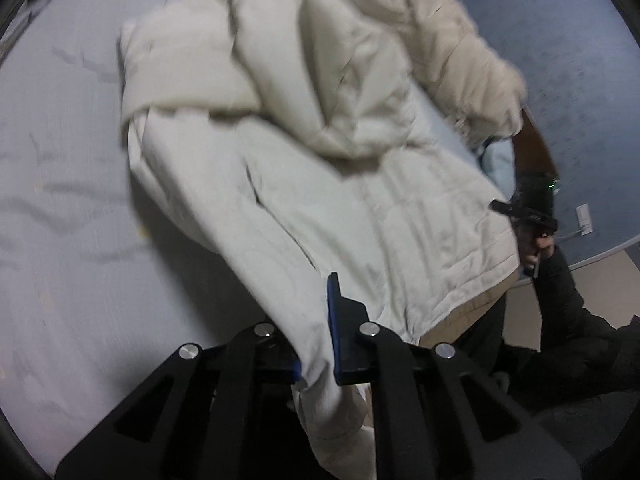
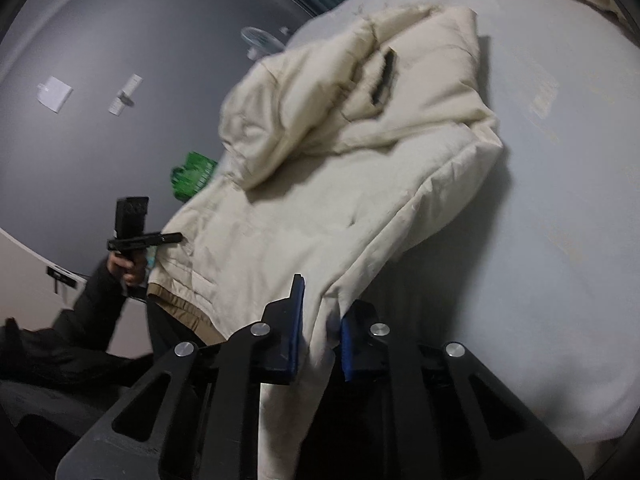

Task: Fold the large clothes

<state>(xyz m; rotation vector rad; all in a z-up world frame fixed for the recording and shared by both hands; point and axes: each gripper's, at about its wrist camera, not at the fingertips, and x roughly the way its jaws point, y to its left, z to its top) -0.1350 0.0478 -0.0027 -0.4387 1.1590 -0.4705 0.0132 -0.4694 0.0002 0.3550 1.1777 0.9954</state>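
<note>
Jacket first: the big puffy cream jacket [image 1: 320, 152] lies on the bed with the pale grey sheet [image 1: 68, 200], and its bottom edge is lifted off the bed toward me. My left tool [image 1: 316, 332] pinches one bottom corner of it between the blue pads [image 1: 333, 320]. My right tool [image 2: 320, 332] pinches the other bottom corner. One sleeve is folded across the chest. A grey wall [image 2: 100, 140] stands behind the bed.

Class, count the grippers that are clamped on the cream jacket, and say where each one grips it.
2. The left gripper pinches one corner of the jacket's bottom hem; the right gripper pinches the opposite hem corner. The jacket's far end rests on the bed.
</note>
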